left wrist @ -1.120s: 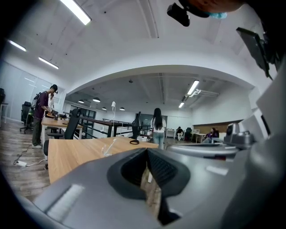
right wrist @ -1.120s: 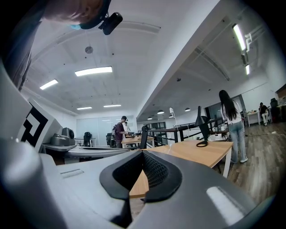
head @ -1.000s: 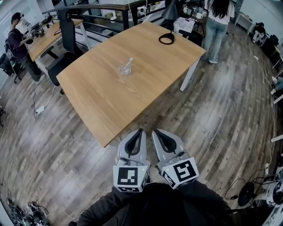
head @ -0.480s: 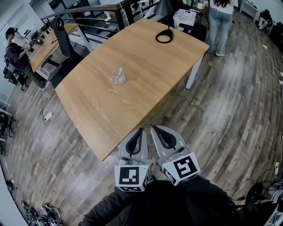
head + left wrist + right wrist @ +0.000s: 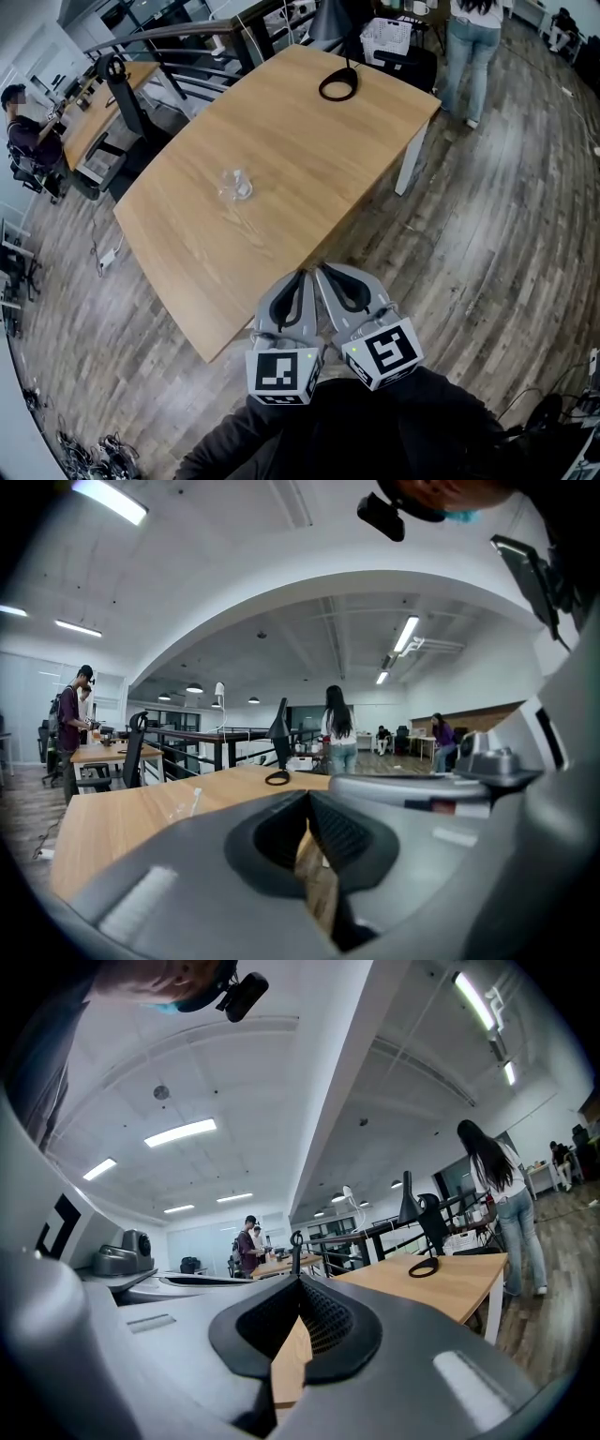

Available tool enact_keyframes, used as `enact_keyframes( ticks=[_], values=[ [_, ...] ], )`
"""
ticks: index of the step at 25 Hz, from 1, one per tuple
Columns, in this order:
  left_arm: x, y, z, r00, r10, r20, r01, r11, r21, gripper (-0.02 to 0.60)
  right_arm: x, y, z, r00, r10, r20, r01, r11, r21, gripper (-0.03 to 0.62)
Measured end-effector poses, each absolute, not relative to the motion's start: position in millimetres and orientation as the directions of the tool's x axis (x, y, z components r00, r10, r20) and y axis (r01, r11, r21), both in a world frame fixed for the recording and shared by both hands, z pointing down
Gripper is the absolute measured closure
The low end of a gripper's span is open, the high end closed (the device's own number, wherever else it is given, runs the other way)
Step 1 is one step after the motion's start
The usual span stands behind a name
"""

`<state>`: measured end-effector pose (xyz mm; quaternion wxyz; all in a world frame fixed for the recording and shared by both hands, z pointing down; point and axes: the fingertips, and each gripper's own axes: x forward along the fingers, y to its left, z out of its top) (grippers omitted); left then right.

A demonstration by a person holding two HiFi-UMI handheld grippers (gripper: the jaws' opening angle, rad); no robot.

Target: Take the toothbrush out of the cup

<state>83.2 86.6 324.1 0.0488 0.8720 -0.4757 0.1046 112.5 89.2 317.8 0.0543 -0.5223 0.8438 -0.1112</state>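
While left gripper (image 5: 301,275) and right gripper (image 5: 320,270) show square markers (image 5: 282,373), their fingers (image 5: 286,306) meet.

Clear glass cup (image 5: 234,187), upright on the wooden table (image 5: 309,141), left of the tabletop's middle and well apart from every edge. A white toothbrush (image 5: 195,802) stands inside it, tilted, its upper end projecting above the rim.
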Motion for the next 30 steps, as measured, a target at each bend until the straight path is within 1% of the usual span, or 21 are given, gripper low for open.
enact_keyframes(
  ticks=[4, 10, 18, 30],
  values=[
    [84.8, 74.5, 323.1, 0.507, -0.83, 0.232, -0.851, -0.524, -0.018, 0.574, 118.0, 79.1, 323.8, -0.463, -0.886, 0.043, -0.867, 0.442, -0.229, 0.594],
    [75.5, 55.6, 333.9, 0.468, -0.851, 0.238, -0.876, -0.483, -0.005, 0.574, 112.6, 58.3, 332.4, -0.493, -0.868, 0.058, -0.849, 0.466, -0.249, 0.594],
    [52.8, 10.4, 333.9, 0.421, -0.885, 0.198, -0.905, -0.426, 0.022, 0.574, 93.5, 14.3, 332.7, -0.538, -0.841, 0.057, -0.832, 0.519, -0.193, 0.594],
    [-14.1, -97.1, 351.2, 0.308, -0.926, 0.217, -0.951, -0.293, 0.099, 0.574, 24.5, -93.9, 350.6, -0.647, -0.75, 0.138, -0.762, 0.626, -0.169, 0.594]
  ],
)
